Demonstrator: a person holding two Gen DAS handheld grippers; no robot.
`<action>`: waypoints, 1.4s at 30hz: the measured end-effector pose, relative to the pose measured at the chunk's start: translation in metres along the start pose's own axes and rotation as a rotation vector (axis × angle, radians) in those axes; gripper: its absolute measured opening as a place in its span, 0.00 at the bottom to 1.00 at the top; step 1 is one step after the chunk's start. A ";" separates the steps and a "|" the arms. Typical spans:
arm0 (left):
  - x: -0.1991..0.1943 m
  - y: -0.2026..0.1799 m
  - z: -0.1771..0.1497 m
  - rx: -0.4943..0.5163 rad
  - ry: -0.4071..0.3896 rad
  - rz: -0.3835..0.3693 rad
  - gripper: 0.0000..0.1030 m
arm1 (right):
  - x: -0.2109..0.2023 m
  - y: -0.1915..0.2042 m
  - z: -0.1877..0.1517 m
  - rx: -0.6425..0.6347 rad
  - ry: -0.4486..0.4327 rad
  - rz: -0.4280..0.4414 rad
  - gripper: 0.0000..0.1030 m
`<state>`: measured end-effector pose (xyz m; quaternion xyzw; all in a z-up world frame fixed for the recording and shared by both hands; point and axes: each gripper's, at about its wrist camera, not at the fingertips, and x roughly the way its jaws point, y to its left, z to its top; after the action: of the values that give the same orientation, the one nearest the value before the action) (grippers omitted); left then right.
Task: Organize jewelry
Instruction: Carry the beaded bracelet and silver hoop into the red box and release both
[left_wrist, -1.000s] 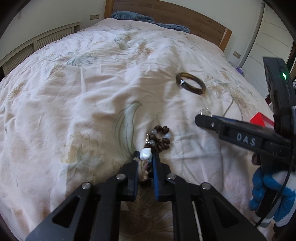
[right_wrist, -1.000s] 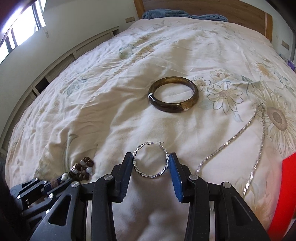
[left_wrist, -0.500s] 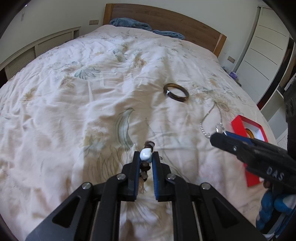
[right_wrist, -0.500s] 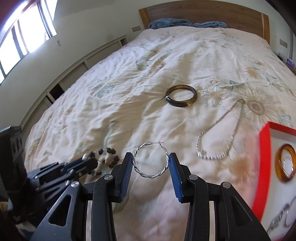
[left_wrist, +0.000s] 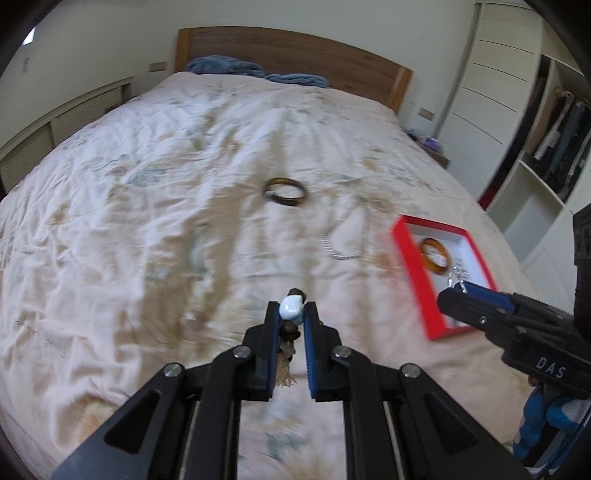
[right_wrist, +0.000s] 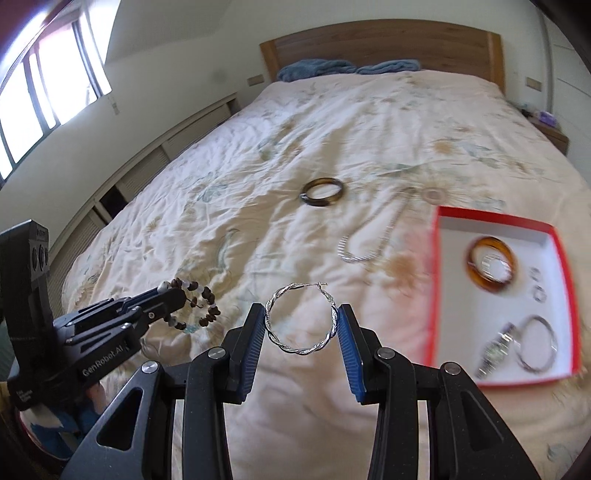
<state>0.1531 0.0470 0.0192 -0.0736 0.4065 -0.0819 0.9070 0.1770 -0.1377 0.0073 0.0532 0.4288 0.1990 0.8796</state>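
My left gripper (left_wrist: 290, 314) is shut on a bead bracelet (left_wrist: 291, 308) of brown and pale beads, held above the bed; the bracelet hangs from it in the right wrist view (right_wrist: 199, 302). My right gripper (right_wrist: 301, 317) is shut on a twisted silver hoop earring (right_wrist: 301, 319), also held in the air. A red box (right_wrist: 495, 218) with a white inside lies on the bed at right and holds an amber bangle (right_wrist: 491, 266), a watch (right_wrist: 496, 350), a silver ring and small pieces. A dark bangle (right_wrist: 322, 192) and a silver chain (right_wrist: 369, 240) lie on the bedspread.
The floral bedspread (left_wrist: 147, 221) fills both views. A wooden headboard (left_wrist: 295, 51) with blue pillows stands at the far end. White wardrobes and open shelves (left_wrist: 535, 147) are at right, a window (right_wrist: 44, 92) and low cabinets at left.
Both grippers have risen and drawn back from the bed with their jewelry. The red box has come into view at the right.
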 end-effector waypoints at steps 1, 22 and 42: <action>-0.003 -0.008 -0.001 0.010 -0.001 -0.012 0.11 | -0.007 -0.004 -0.003 0.007 -0.006 -0.008 0.39; 0.070 -0.211 0.042 0.203 0.093 -0.237 0.11 | -0.083 -0.168 -0.035 0.164 -0.050 -0.230 0.39; 0.210 -0.227 0.023 0.196 0.287 -0.182 0.11 | 0.034 -0.237 -0.030 0.123 0.177 -0.243 0.39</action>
<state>0.2877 -0.2168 -0.0727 -0.0090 0.5135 -0.2122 0.8314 0.2444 -0.3434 -0.0992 0.0369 0.5193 0.0683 0.8510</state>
